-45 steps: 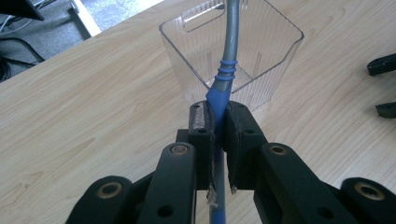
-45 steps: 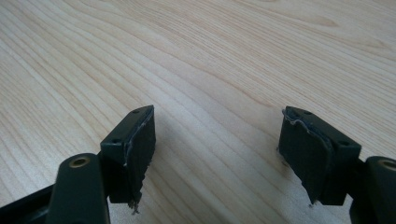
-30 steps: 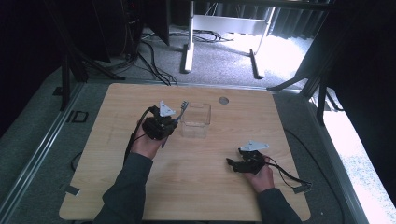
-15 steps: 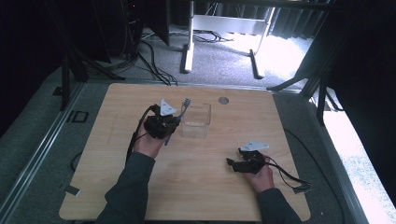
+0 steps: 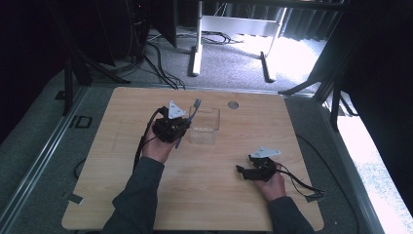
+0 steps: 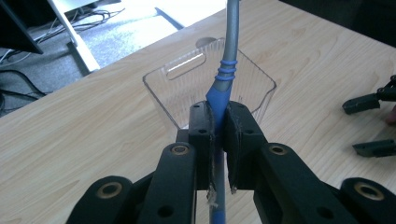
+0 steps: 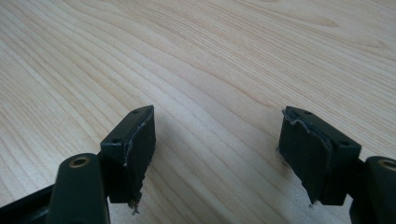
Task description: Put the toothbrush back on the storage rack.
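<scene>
Carrying a toothbrush (image 6: pixel 224 88) clamped by its blue handle, the left gripper (image 5: pixel 171 127) hangs beside the clear bin (image 5: pixel 204 125); next, lowering it inside; the right gripper (image 5: pixel 254 170) rests open and empty on the worktop (image 5: pixel 209 195).

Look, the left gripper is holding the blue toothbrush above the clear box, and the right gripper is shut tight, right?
Not quite: the right gripper is open, jaws wide apart over bare table, as the right gripper view shows. The left gripper does hold the toothbrush above the clear box.
</scene>
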`<action>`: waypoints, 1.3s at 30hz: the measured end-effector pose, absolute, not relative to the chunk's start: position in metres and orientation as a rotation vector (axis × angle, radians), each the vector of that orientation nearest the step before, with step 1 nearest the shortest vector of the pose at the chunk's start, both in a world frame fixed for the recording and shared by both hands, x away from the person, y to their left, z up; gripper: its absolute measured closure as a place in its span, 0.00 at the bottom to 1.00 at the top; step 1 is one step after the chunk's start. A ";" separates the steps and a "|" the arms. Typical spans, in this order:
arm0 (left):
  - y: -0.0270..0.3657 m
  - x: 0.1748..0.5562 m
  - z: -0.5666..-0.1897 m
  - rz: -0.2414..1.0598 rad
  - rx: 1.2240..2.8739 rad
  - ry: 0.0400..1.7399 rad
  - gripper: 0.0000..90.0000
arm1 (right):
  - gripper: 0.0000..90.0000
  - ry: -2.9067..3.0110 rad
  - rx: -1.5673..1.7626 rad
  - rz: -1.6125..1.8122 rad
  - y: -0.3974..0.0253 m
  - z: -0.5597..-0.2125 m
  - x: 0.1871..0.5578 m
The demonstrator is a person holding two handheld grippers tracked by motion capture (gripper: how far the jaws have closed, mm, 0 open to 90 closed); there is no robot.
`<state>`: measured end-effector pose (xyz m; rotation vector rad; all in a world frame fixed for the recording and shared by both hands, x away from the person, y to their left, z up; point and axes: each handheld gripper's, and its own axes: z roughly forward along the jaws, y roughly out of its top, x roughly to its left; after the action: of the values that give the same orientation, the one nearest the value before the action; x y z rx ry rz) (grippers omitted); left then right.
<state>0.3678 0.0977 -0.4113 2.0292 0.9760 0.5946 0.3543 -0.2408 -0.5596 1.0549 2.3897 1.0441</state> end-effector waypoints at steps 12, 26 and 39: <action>0.094 0.373 -0.409 0.601 1.985 0.965 0.91 | 0.30 2.390 1.054 1.044 -0.241 -0.560 0.354; 0.092 0.374 -0.407 0.615 1.932 0.929 0.91 | 0.30 2.390 1.055 1.044 -0.241 -0.560 0.354; 0.089 0.376 -0.403 0.622 1.894 0.890 0.91 | 0.30 2.390 1.054 1.044 -0.241 -0.560 0.354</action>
<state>0.3757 0.0888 -0.4028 1.8941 0.8904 0.6222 0.3544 -0.2408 -0.5596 1.0545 2.3897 1.0438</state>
